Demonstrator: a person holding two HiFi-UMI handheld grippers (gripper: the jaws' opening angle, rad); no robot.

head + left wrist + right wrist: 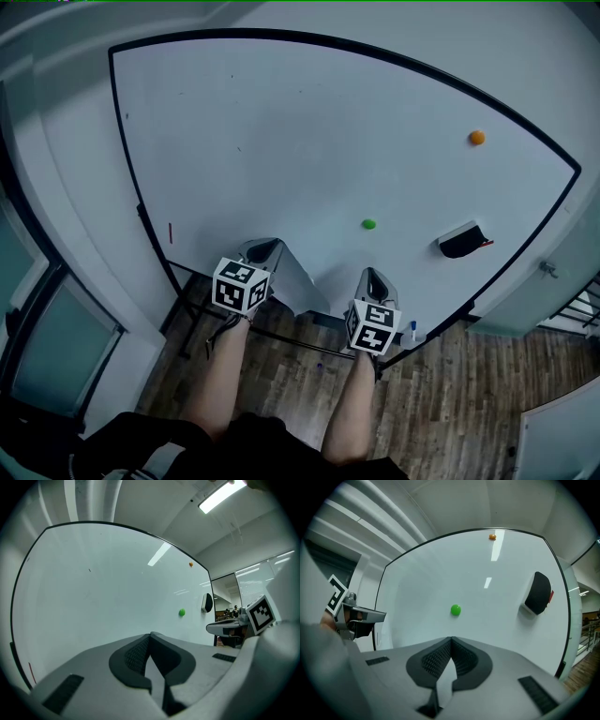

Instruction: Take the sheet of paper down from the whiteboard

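Note:
The whiteboard [309, 131] fills the wall in front of me. My left gripper [272, 246] is level at the board's lower edge, jaws shut. A pale sheet of paper [306, 286] hangs from it, down and to the right over the board's bottom frame. In the left gripper view the jaws [150, 634] meet at the tips, with a thin pale strip [153, 677] between the pads. My right gripper [373, 274] is to the right, off the board and shut with nothing in it; its pads [451, 639] meet below a green magnet [455, 610].
On the board are a green magnet [368, 224], an orange magnet [477, 137] at the upper right, and a black eraser [461, 241]. A short red mark [170, 232] is near the left edge. Wooden floor [450, 394] lies below, with a glass partition [56, 347] at the left.

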